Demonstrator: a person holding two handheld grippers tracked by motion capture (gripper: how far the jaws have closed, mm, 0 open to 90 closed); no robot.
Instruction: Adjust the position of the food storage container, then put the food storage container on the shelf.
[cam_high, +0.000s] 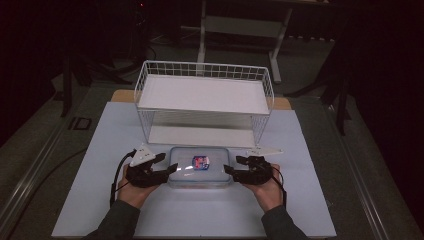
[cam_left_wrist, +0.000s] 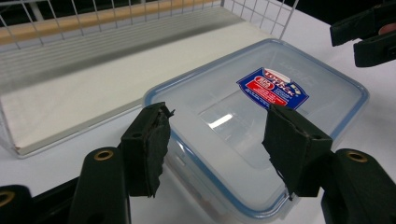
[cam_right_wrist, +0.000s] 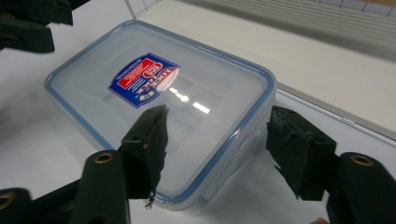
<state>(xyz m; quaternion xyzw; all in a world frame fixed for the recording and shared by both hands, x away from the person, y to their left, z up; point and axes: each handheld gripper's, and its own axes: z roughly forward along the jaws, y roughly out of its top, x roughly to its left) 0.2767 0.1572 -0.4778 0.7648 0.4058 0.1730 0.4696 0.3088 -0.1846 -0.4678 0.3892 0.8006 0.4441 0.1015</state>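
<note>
A clear plastic container (cam_high: 200, 175) with a blue-rimmed lid and a red and blue label (cam_high: 200, 161) lies flat on the white table, just in front of the wire rack. My left gripper (cam_high: 169, 163) is at its left end. In the left gripper view the jaws (cam_left_wrist: 217, 116) stand apart around the container's (cam_left_wrist: 210, 93) near corner, not pressing on it. My right gripper (cam_high: 232, 164) is at the right end. In the right gripper view its jaws (cam_right_wrist: 218, 114) straddle the container's (cam_right_wrist: 219, 74) edge, one over the lid and one outside, with gaps on both sides.
A white wire rack (cam_high: 204, 67) with two white shelves stands right behind the container. The white table cover (cam_high: 200, 215) reaches to the front edge. Dark floor and a table frame lie beyond the rack.
</note>
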